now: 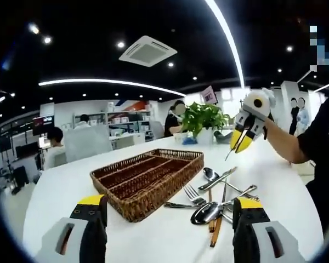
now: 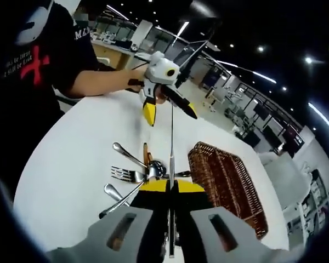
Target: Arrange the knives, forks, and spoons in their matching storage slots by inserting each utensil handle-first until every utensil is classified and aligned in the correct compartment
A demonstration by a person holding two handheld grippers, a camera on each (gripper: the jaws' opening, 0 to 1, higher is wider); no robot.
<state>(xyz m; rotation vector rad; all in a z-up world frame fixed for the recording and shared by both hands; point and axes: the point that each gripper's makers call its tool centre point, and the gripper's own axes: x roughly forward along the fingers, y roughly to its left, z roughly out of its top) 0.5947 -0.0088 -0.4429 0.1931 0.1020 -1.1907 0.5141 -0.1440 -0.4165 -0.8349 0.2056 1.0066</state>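
lettering point(image 2: 23, 61) on the person's black shirt point(image 2: 66, 49) is too blurred to read.

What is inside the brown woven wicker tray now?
The brown woven wicker tray holds no utensil in the compartments that show. The near wall hides part of the floor. The metal utensil pile lies beside it on the white table.

Our left gripper point(image 1: 168, 216) has jaws wide apart, nothing between them. Ahead, between the jaws: the wicker tray point(image 1: 147, 180), slots bare. Just beyond our right jaw: the utensil pile point(image 1: 216, 197) on the white table point(image 1: 66, 186). Right gripper point(image 1: 240, 140), raised beyond the pile, pinches a thin utensil point(image 1: 231, 152).
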